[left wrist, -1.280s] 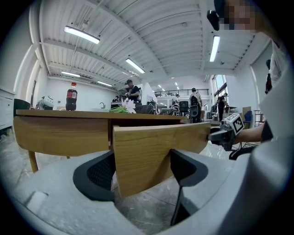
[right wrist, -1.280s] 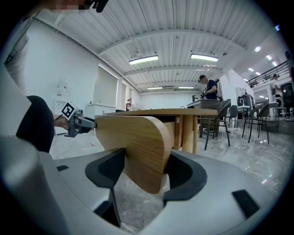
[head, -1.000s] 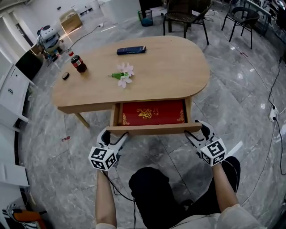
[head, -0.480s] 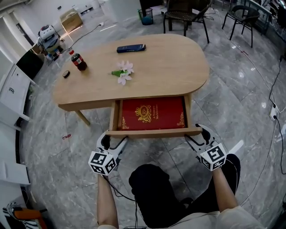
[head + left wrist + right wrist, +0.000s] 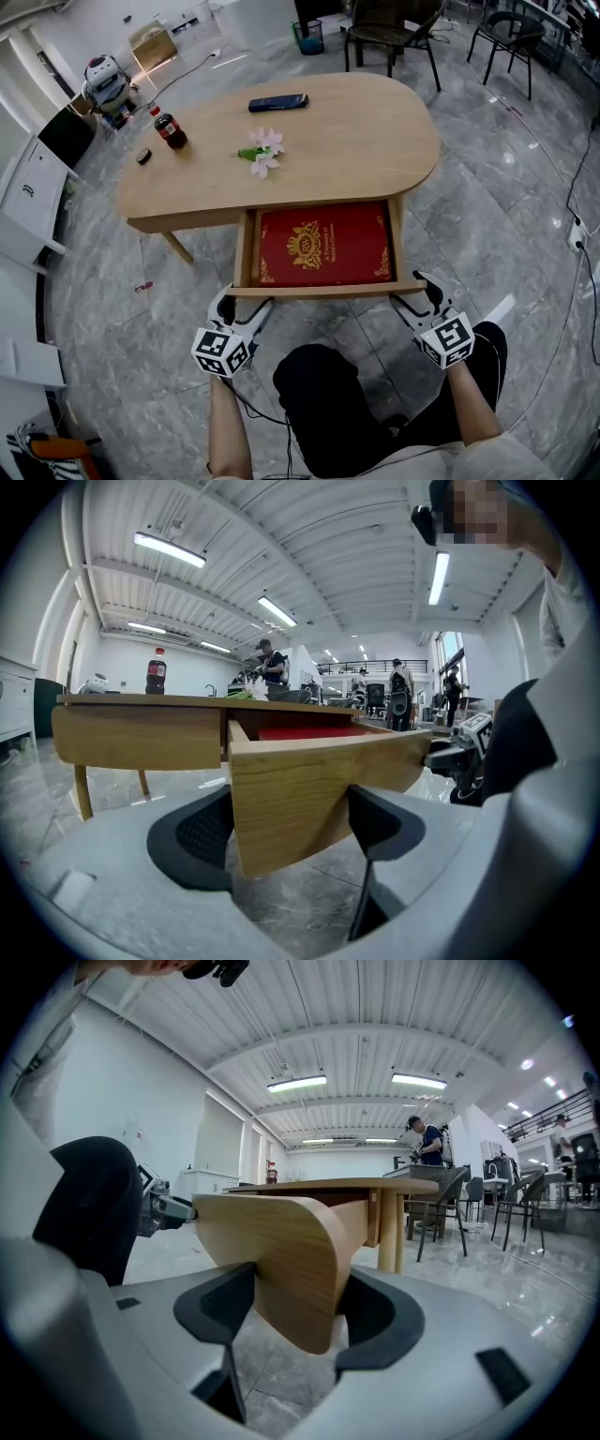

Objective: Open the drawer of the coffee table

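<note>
My left tongs (image 5: 246,302) pinch the left end of the drawer (image 5: 323,292) front, and my right tongs (image 5: 412,292) pinch its rounded right end. The drawer juts from the coffee table's (image 5: 375,131) near edge at frame centre, with a red box (image 5: 323,242) filling it. Grey floor (image 5: 356,323) shows between the front panel and my lap at the bottom.

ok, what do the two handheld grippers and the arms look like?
Both the left gripper and right gripper have light grey bodies, black jaw pads and a cube of black-and-white square markers. A thin black cable trails from the left one. The forearms are bare.
</note>
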Motion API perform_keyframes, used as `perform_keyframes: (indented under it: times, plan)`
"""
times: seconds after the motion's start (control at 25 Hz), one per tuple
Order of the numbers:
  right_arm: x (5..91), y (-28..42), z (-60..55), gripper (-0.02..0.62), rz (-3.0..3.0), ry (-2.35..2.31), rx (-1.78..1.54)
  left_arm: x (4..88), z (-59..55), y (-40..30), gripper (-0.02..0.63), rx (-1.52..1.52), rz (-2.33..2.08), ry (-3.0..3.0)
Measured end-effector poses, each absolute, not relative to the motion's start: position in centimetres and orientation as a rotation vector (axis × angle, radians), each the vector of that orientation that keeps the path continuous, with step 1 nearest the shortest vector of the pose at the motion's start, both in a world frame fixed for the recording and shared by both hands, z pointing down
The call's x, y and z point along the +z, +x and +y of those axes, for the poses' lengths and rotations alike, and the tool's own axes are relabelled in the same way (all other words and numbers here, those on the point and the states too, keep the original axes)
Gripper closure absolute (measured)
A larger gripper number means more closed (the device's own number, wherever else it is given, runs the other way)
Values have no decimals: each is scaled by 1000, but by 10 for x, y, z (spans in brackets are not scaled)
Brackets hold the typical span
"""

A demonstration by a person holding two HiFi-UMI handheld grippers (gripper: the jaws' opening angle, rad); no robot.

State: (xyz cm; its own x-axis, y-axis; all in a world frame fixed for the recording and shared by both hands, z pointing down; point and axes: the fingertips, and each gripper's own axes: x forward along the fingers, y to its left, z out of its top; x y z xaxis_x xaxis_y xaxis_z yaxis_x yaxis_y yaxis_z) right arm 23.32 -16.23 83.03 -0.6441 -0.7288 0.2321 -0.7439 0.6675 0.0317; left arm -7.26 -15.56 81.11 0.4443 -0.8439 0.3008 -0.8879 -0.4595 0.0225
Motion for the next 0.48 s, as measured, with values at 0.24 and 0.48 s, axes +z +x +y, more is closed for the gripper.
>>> perform_keyframes:
  times: [0.24, 0.48]
  plan:
    - [839, 234, -157, 308, -2644, 1178, 100, 821, -149, -70, 236, 384, -1527, 2501]
    - [848, 236, -156, 307, -2633, 1161, 106, 830, -146, -67, 233, 408, -1520, 2481]
